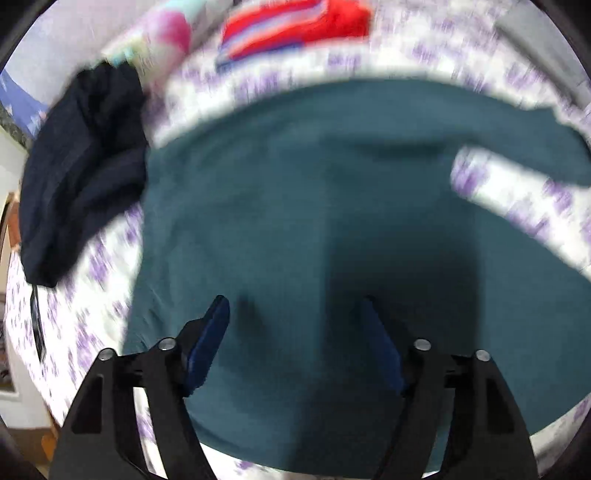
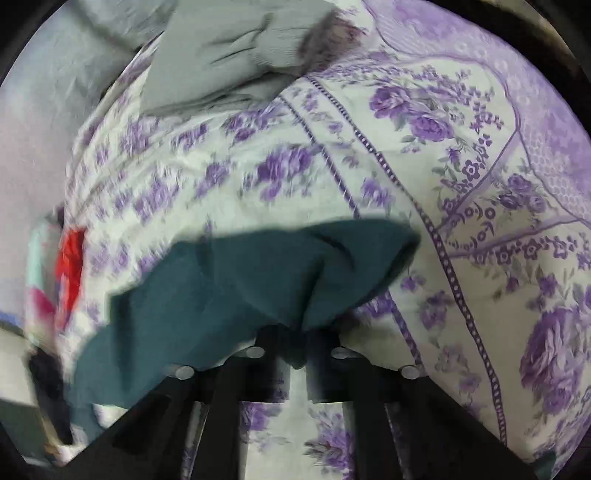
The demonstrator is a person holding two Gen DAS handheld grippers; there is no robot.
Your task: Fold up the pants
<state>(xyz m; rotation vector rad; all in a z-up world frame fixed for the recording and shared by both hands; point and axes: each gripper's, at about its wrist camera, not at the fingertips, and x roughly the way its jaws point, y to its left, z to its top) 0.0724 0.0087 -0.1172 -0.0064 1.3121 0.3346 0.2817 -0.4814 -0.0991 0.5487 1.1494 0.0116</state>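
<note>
The teal pants (image 1: 295, 206) lie spread on a bedsheet with purple flowers (image 1: 266, 81). My left gripper (image 1: 295, 306) is open just above the teal cloth, its blue-padded fingers (image 1: 210, 332) wide apart and empty. In the right wrist view my right gripper (image 2: 295, 339) is shut on a bunched end of the teal pants (image 2: 258, 280), which drape over the fingers and trail to the left. The view is blurred by motion.
A dark navy garment (image 1: 81, 166) lies crumpled left of the pants. A red striped cloth (image 1: 291, 26) and a pink and white item (image 1: 162, 40) lie at the far edge. A grey folded garment (image 2: 236, 51) lies at the far side of the floral sheet (image 2: 461, 184).
</note>
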